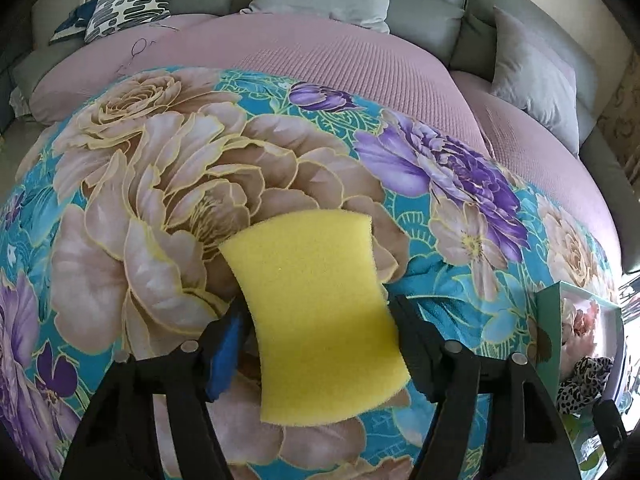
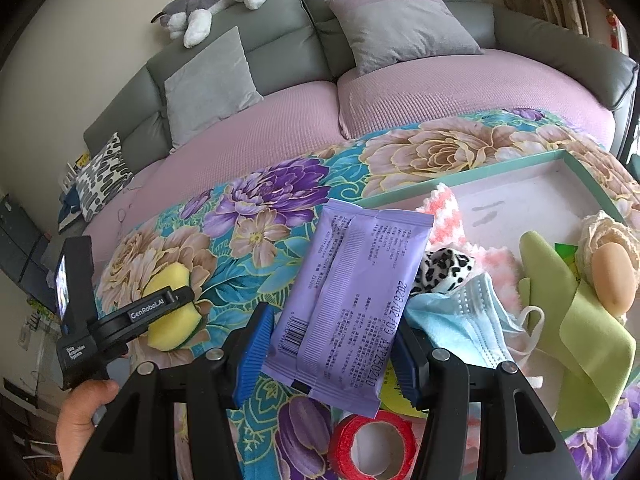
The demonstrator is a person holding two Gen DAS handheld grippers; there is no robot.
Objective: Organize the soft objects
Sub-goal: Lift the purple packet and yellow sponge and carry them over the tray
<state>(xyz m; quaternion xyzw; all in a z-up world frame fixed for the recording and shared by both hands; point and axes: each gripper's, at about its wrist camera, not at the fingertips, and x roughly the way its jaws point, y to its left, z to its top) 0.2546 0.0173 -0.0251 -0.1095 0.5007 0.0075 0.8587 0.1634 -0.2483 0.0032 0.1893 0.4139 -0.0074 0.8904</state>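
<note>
Left wrist view: your left gripper (image 1: 316, 316) was closed on the yellow rectangular foam sponge (image 1: 316, 296), both jaws pressing its waisted sides, the sponge raised above the floral-printed blanket (image 1: 168, 184). The green-rimmed cardboard tray (image 1: 550, 320) showed only as a sliver at the right edge. You were mid-carry; the next move, as judged, called for travel right toward that tray before release.

Right wrist view: your right gripper (image 2: 332, 328) was closed on the flat purple plastic tissue packet (image 2: 352, 304), held upright over the blanket beside the tray (image 2: 460, 176). This view alone showed the tray's contents: a pink-and-white knitted cloth (image 2: 448, 216), a leopard-print fabric piece (image 2: 444, 268), a pale blue face mask (image 2: 460, 316) and a green cloth (image 2: 576, 328). A red tape roll (image 2: 372, 444) lay below the packet. The sponge (image 2: 172, 308) sat well left of the tray.
</note>
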